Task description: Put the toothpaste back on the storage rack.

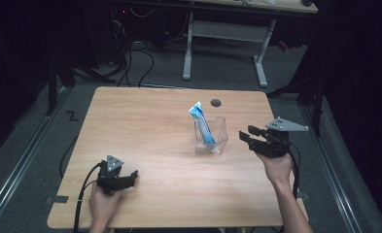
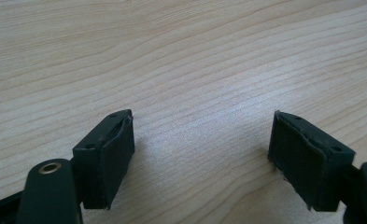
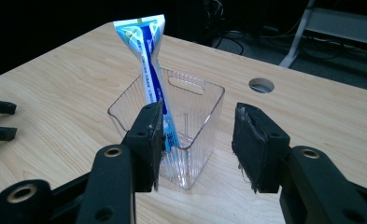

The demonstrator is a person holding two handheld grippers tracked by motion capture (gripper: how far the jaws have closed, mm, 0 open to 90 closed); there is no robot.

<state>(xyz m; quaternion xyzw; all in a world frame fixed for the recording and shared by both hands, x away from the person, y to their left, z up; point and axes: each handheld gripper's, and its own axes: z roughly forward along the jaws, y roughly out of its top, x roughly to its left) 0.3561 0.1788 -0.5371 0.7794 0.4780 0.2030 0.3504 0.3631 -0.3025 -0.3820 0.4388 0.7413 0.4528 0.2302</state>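
Toothpaste stands leaning in the clear box mid-table. We hold the right gripper released just beside that box, left gripper released too, low over bare table. We should back away level, without nudging the box.

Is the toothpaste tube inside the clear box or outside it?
Inside. The tube stands tilted in the clear box, its flat end sticking above the rim.

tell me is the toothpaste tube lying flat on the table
No, the toothpaste tube stands leaning inside the clear bin, its top poking above the rim.
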